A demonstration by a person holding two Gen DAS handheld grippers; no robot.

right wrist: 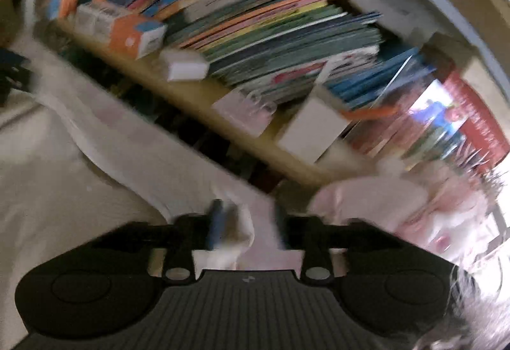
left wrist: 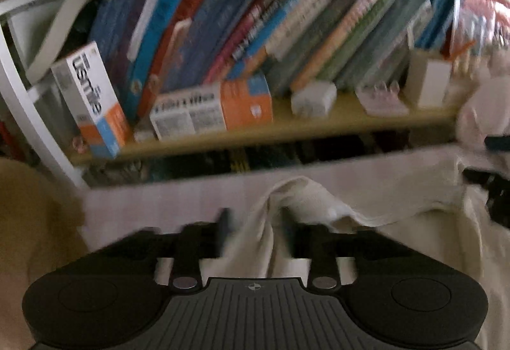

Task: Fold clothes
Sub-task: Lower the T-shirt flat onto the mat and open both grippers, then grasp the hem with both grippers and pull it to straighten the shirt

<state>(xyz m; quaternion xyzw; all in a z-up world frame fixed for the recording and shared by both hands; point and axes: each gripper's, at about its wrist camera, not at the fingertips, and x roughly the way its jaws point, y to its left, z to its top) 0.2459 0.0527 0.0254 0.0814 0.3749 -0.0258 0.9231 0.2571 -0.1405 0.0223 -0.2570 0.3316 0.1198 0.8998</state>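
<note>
Saw a cream cloth (left wrist: 398,238) spread below the bookshelf (left wrist: 287,123), a fold of it bunched up between the fingers of the left hand-held gripper (left wrist: 258,225), fingers parted with cloth in the gap; looked gripped, though blur left that unsure. Found the right hand-held gripper (right wrist: 245,222) likewise set over a cloth edge (right wrist: 236,241) below the shelf, fingers apart, hold not settled by the picture. Judged good practice here: keep both pinches level along one edge, hold the span taut below the shelf, lay it over without dragging the rest. Caught only in the left view: the raised peak of cloth. Caught only in the right view: a pale pink fluffy thing (right wrist: 430,206) right of the shelf's lower end, nature unclear.
</note>
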